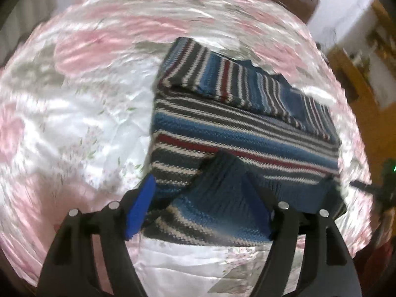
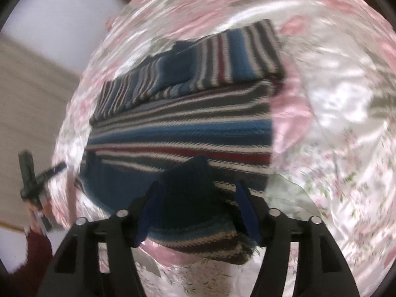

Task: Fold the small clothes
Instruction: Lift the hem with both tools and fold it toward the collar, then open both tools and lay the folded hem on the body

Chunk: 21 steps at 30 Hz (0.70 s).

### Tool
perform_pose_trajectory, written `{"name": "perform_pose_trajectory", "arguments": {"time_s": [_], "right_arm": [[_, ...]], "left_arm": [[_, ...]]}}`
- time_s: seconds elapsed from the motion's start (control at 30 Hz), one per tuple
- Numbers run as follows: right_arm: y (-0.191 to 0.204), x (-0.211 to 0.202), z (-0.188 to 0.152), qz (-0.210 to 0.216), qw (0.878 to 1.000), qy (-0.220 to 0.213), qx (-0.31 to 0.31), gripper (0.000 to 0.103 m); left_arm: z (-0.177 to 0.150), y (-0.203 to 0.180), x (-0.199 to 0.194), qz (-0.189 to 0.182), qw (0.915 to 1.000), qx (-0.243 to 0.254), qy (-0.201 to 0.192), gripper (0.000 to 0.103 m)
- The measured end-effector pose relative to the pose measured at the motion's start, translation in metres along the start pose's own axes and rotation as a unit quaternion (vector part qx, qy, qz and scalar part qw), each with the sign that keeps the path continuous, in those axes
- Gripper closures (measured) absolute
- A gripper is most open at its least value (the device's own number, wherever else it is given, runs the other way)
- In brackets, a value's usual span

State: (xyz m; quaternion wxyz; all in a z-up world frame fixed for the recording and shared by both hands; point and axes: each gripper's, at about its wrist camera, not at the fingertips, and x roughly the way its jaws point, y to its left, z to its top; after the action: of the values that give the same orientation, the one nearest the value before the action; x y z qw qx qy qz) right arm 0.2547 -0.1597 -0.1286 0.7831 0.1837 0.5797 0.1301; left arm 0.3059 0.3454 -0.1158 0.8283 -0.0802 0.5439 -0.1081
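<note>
Left wrist: sweater (image 1: 237, 128) hem pinched.

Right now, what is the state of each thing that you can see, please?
Striped sweater: partly folded, sleeves laid across the top, near hem lifted off the bed.
Left gripper: fingers apart, hem bunched between them.
Right gripper: fingers apart, hem bunched between them.
Floral bedsheet: spread out, wrinkled.
</note>
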Motion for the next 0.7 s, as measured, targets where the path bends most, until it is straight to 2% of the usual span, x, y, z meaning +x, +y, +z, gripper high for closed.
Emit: {"name": "perform_pose_trajectory", "arguments": {"time_s": [0.17,0.27,0.33,0.47,0.7], "right_arm": [[0.017,0.019,0.004,-0.002,0.999,0.027,-0.042,0.032],[0.019,0.031,0.006,-0.007,0.997,0.047,-0.058,0.03],[0.021,0.04,0.007,-0.01,0.996,0.059,-0.066,0.029],[0.024,0.055,0.009,-0.005,0.993,0.081,-0.084,0.026],[0.026,0.071,0.01,-0.002,0.989,0.099,-0.11,0.025]], "left_arm": [[0.002,-0.023,0.021,0.003,0.9966,0.079,0.022,0.025],[0.003,-0.029,0.036,0.015,0.9936,0.106,0.036,0.025],[0.005,-0.032,0.045,0.015,0.9922,0.116,0.044,0.025],[0.008,-0.039,0.057,-0.012,0.9894,0.131,0.061,0.024],[0.006,-0.048,0.08,-0.017,0.9841,0.15,0.093,0.023]]}}
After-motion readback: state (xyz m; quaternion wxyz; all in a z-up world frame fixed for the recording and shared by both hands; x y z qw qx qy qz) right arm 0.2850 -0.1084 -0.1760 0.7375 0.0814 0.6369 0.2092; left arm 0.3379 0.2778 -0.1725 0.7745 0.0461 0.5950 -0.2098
